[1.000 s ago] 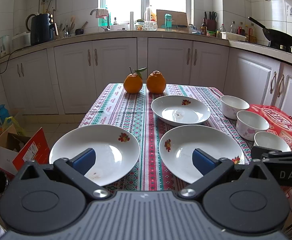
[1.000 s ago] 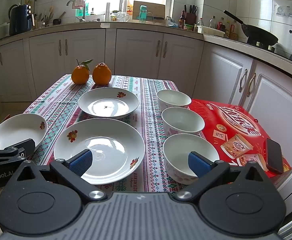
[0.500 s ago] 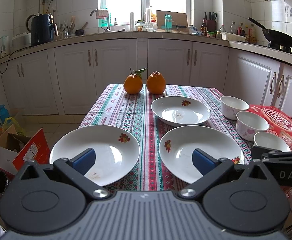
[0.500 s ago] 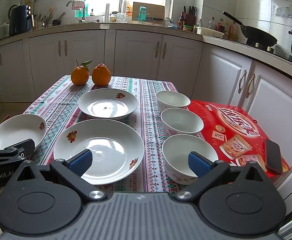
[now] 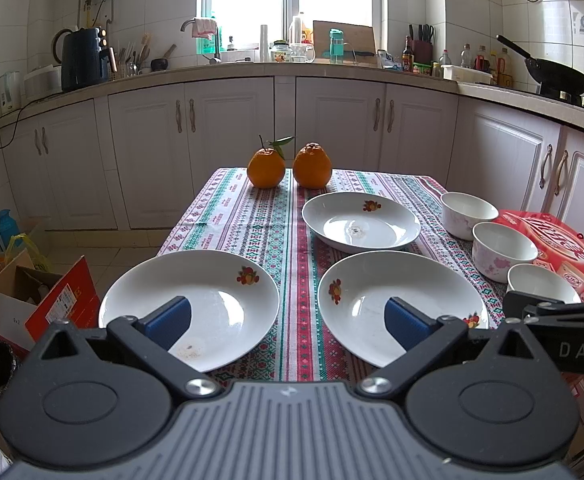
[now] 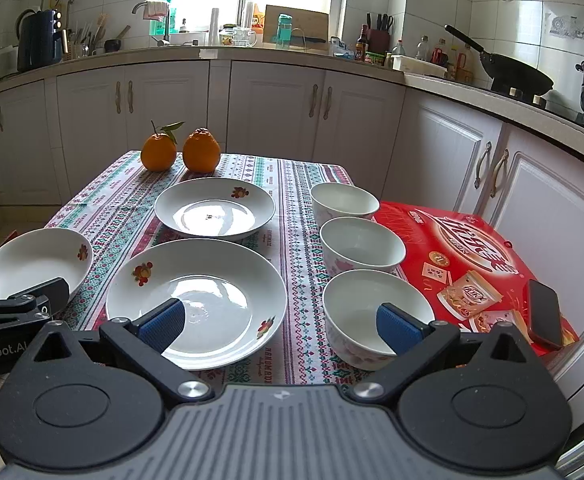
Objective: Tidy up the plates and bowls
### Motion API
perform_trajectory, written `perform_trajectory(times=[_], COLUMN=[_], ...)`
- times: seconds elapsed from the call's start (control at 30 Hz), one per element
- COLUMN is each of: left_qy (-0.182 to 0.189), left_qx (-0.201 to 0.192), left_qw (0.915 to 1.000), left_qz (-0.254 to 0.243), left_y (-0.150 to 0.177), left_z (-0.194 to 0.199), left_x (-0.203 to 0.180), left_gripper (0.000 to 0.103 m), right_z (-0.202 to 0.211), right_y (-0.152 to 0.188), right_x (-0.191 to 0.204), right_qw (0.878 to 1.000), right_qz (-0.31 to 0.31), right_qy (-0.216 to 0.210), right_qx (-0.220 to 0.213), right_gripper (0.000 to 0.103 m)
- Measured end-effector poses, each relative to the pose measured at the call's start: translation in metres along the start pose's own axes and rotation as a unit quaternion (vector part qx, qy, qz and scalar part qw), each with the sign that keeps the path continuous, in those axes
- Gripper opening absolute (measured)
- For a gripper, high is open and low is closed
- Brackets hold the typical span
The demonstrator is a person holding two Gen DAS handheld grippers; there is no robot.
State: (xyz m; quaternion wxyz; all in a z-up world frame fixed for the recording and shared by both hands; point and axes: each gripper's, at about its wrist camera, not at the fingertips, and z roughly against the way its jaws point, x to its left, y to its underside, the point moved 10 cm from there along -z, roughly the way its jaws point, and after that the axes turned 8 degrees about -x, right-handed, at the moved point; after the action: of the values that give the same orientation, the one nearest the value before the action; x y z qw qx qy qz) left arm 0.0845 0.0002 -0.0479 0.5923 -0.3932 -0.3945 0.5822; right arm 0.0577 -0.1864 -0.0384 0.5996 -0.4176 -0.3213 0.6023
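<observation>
The worktop (image 5: 251, 216), covered with a patterned cloth, is carrying all items. A red box (image 6: 472, 248) is lying beyond the right finger of the right gripper (image 6: 281, 322), with a dark phone (image 6: 544, 314) resting on it. Three white plates are sitting apart from one another: the left plate (image 5: 195, 300) is lying under the left finger of the left gripper (image 5: 287, 320), the centre plate (image 6: 199, 296) is lying under the left finger of the right gripper, and the far plate (image 6: 214, 213) is sitting ahead of both. Three bowls are standing in a row: the near bowl (image 6: 368, 312) under the right gripper's right finger, then the middle bowl (image 6: 362, 244) and the far bowl (image 6: 344, 202). Two oranges (image 5: 287, 166) are sitting side by side at the far edge. Both grippers are hovering with fingers spread wide, gripping nothing.
</observation>
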Motion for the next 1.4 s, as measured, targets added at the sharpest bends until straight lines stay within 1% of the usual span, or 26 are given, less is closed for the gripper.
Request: perform_trajectory(times=[1.13, 1.4], left_qy=[0.0, 0.012], left_qx=[0.0, 0.004], left_qw=[1.0, 0.9999], left_qz=[-0.001, 0.002], left_y=[0.0014, 0.003], left_z=[-0.0003, -0.0059], left_x=[-0.0008, -0.0001], left_gripper=[0.102, 0.102], right_z=[-0.0032, -0.0082], right_y=[0.0017, 0.0002], right_x=[0.0003, 0.0016], right_qw=[1.0, 1.0], right_qz=[0.003, 0.004], right_qy=[0.002, -0.005], right_qx=[0.003, 0.006], right_gripper=[0.103, 0.103])
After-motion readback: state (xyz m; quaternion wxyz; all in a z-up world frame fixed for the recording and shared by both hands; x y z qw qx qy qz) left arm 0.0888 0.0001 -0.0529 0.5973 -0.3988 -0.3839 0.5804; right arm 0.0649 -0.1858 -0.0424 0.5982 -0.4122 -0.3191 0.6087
